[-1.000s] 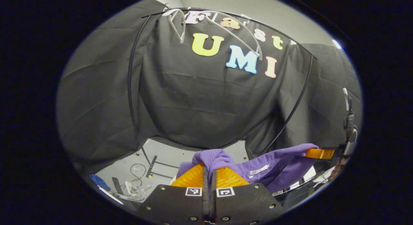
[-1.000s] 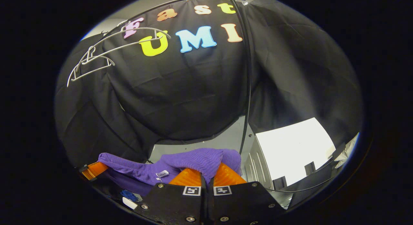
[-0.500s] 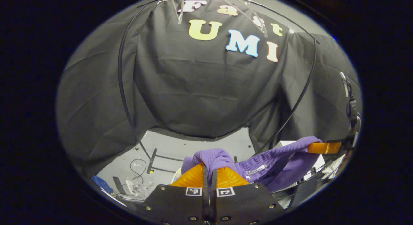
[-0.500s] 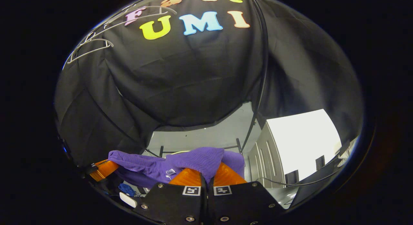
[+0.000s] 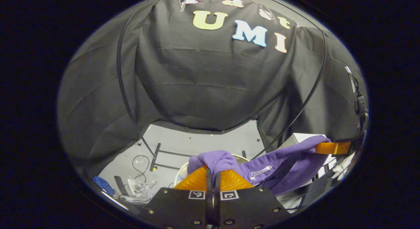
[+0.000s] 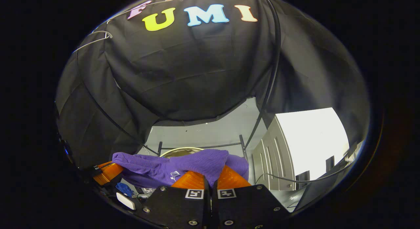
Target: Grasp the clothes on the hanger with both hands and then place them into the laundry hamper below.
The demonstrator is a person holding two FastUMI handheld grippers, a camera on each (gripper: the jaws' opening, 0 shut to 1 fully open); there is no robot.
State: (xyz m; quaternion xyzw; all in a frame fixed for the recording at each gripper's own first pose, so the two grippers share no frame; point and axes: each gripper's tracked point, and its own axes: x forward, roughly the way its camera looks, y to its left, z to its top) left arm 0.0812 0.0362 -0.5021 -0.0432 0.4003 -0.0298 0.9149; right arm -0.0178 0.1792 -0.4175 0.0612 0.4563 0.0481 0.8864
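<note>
The left hand-held gripper (image 5: 212, 176) pinched one end of the purple top (image 5: 282, 160) tight between its orange fingers. The right hand-held gripper (image 6: 210, 181) pinched the other end the same way. The top hung stretched between them, up in the air. The round white hamper (image 6: 178, 151) sat on the floor just below it.

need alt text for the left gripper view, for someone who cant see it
The left gripper, its orange fingers closed on a purple knit garment, holds it stretched toward the right gripper, which grips the far end. Beneath the cloth the pale rim of a laundry hamper shows on a grey floor, with the black booth wall behind.
</note>
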